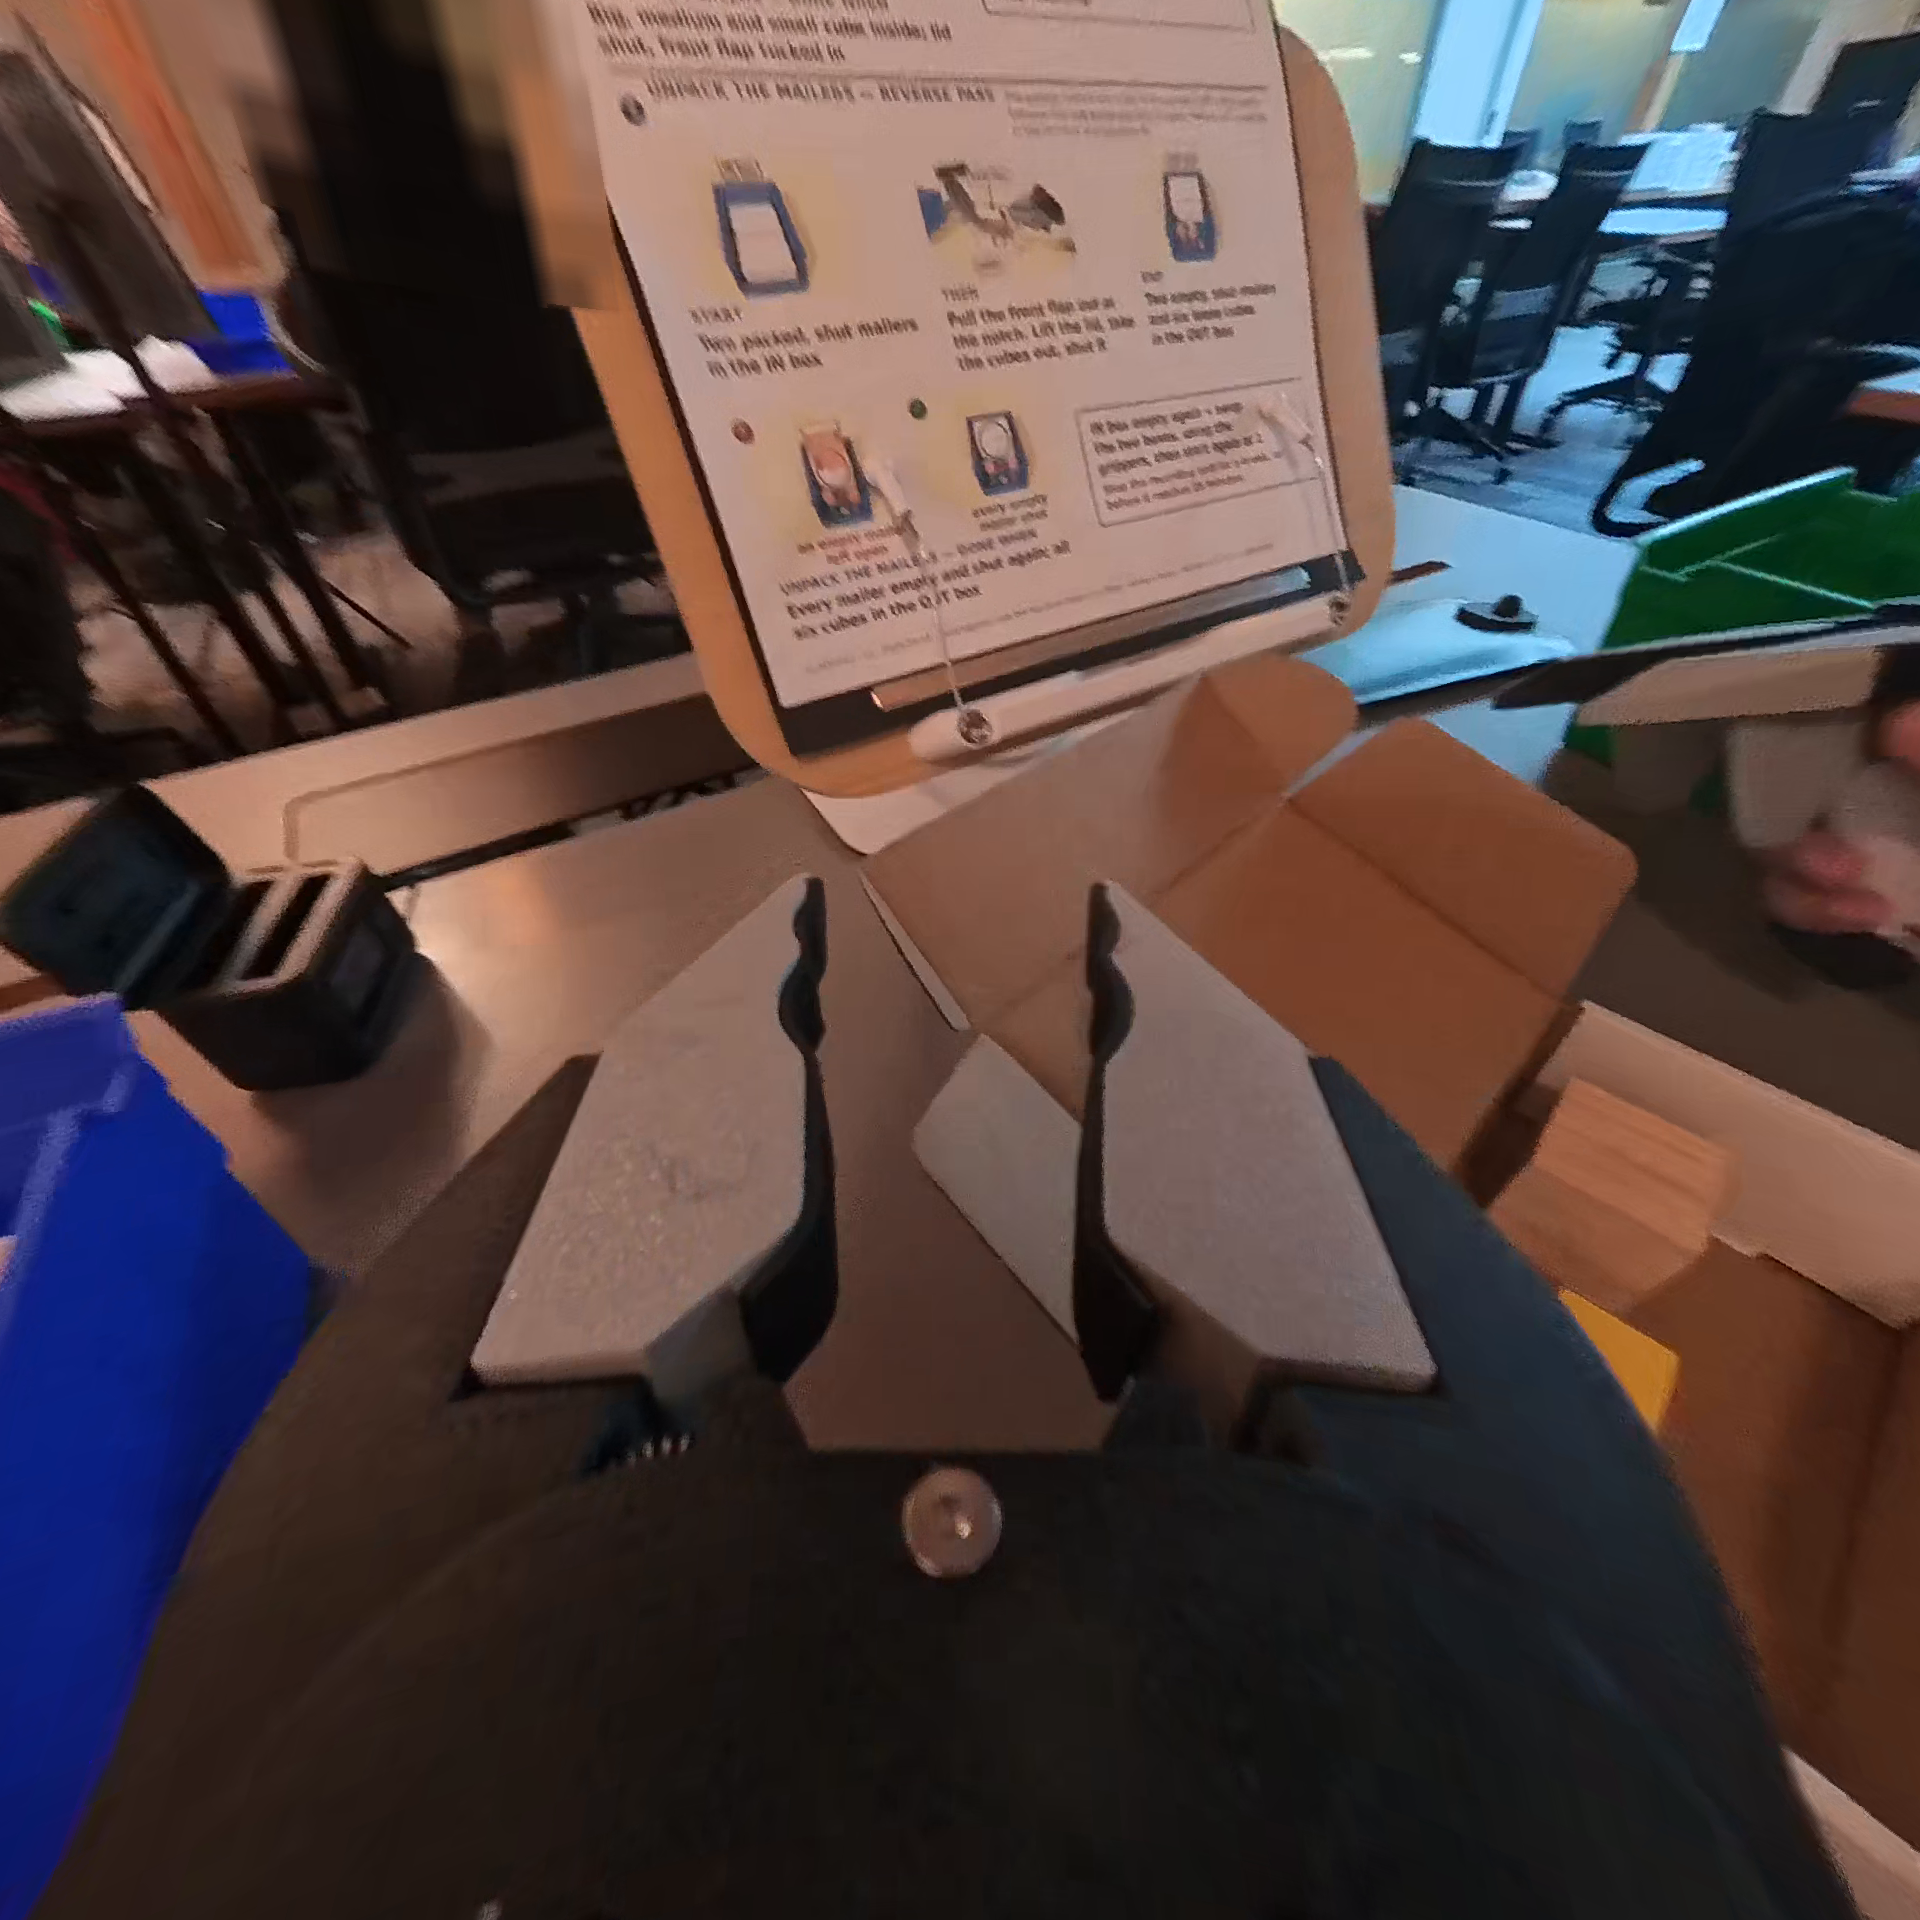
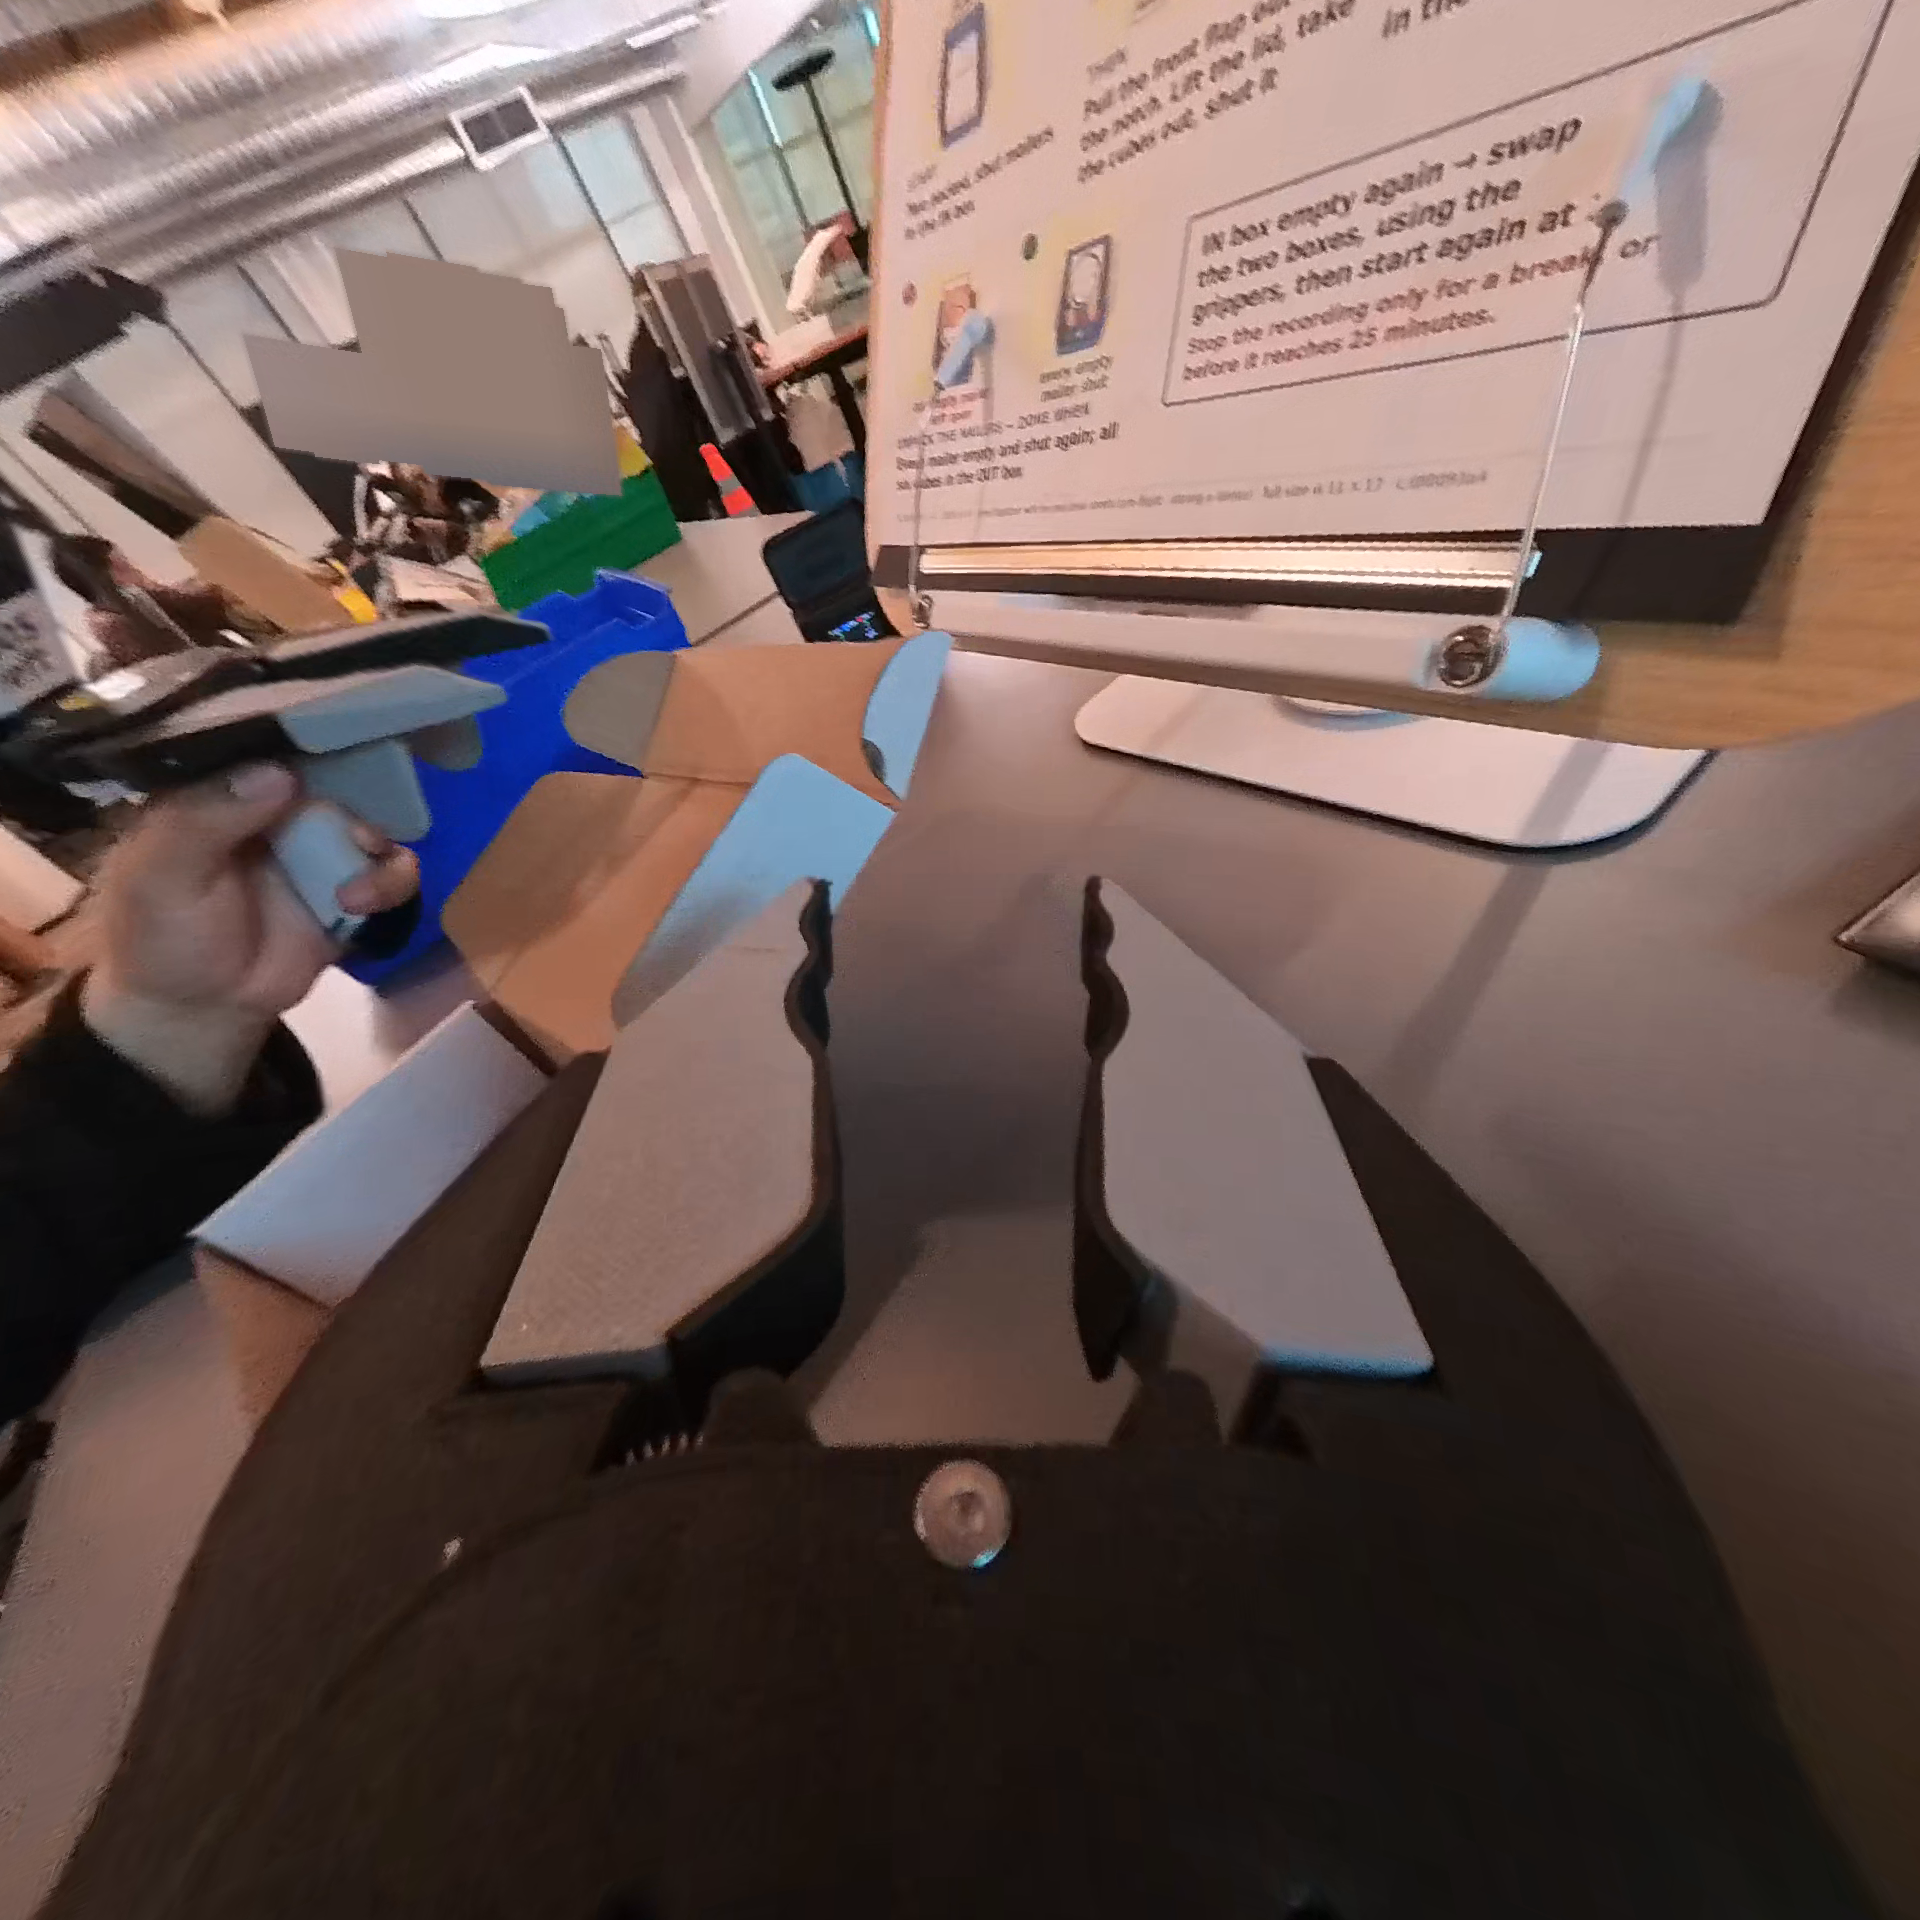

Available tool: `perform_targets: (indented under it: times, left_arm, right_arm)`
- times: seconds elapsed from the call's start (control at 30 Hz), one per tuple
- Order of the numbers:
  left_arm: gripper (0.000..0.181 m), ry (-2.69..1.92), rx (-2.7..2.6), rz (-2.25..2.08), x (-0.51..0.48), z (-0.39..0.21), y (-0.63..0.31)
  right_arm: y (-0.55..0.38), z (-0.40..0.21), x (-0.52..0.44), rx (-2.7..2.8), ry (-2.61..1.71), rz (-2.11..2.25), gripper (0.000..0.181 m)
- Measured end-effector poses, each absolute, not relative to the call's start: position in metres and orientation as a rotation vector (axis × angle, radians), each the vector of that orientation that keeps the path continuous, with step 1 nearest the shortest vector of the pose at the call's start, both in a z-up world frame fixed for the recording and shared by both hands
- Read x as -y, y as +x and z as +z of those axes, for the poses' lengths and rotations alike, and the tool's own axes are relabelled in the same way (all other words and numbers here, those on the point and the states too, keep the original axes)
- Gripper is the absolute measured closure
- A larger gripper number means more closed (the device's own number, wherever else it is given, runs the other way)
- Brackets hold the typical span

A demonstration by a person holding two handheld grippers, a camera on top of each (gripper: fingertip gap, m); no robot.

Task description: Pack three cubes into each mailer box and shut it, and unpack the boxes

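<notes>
On the dark table (image 2: 1351, 1039): one open mailer box (image 1: 1382, 935); both claws (image 1: 951, 1039) (image 2: 951, 1039) parted, empty.

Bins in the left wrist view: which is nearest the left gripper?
The blue bin, close beside the left gripper, on its left; the green bin lies far off beyond the mailer box.

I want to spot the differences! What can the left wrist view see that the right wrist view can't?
Only the left wrist view shows a wooden cube and something yellow in the open cardboard box, plus a small black case on the table. Only the right wrist view shows a hand holding the left gripper, and a green bin far off. Both show the box, the blue bin, the instruction sheet on its stand, and open, empty grippers: left, right.
</notes>
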State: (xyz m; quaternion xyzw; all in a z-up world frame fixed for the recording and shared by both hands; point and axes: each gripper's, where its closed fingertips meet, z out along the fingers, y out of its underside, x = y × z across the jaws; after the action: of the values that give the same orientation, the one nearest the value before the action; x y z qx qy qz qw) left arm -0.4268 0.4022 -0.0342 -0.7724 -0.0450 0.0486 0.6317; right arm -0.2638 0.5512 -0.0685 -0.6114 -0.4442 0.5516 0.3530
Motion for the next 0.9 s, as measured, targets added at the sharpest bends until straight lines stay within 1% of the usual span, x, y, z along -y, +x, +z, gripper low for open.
perform_targets:
  times: [0.13,0.23,0.3,0.4,0.53,0.57,0.63,0.67,0.7,0.77,0.87,0.9]
  left_arm:
    - [0.125,-1.855,0.127,0.169,-0.397,-0.049,-0.440]
    - [0.126,-1.863,0.181,0.229,-0.386,-0.051,-0.457]
    - [0.123,-1.882,0.228,0.089,-0.386,-0.058,-0.453]
    - [0.128,-1.885,0.263,-0.120,-0.387,-0.063,-0.445]
    - [0.127,-1.930,0.296,-0.247,-0.388,-0.079,-0.444]
    - [0.129,-1.940,0.290,-0.284,-0.389,-0.083,-0.441]
    - [0.146,-1.952,0.250,-0.392,-0.391,-0.087,-0.429]
    - [0.149,-1.941,0.238,-0.449,-0.391,-0.086,-0.424]
    - [0.155,-1.924,0.220,-0.503,-0.392,-0.083,-0.418]
    - [0.155,-1.881,0.197,-0.568,-0.394,-0.076,-0.412]
    - [0.165,-1.837,0.190,-0.575,-0.396,-0.072,-0.413]
    - [0.165,-1.836,0.184,-0.568,-0.397,-0.072,-0.413]
  right_arm:
    - [-0.272,-0.079,-0.543,1.204,-1.602,1.406,0.130]
    - [-0.279,-0.078,-0.529,1.227,-1.588,1.471,0.127]
    - [-0.281,-0.074,-0.524,1.204,-1.584,1.537,0.126]
    - [-0.281,-0.072,-0.522,1.170,-1.597,1.629,0.126]
    - [-0.282,-0.079,-0.524,1.164,-1.622,1.644,0.124]
    - [-0.283,-0.080,-0.523,1.166,-1.627,1.650,0.124]
    - [-0.285,-0.081,-0.519,1.175,-1.630,1.683,0.123]
    - [-0.286,-0.080,-0.516,1.180,-1.629,1.701,0.123]
    - [-0.286,-0.079,-0.513,1.186,-1.624,1.720,0.124]
    - [-0.286,-0.076,-0.506,1.206,-1.607,1.767,0.129]
    - [-0.283,-0.071,-0.494,1.249,-1.579,1.864,0.140]
    - [-0.282,-0.070,-0.492,1.258,-1.572,1.891,0.142]
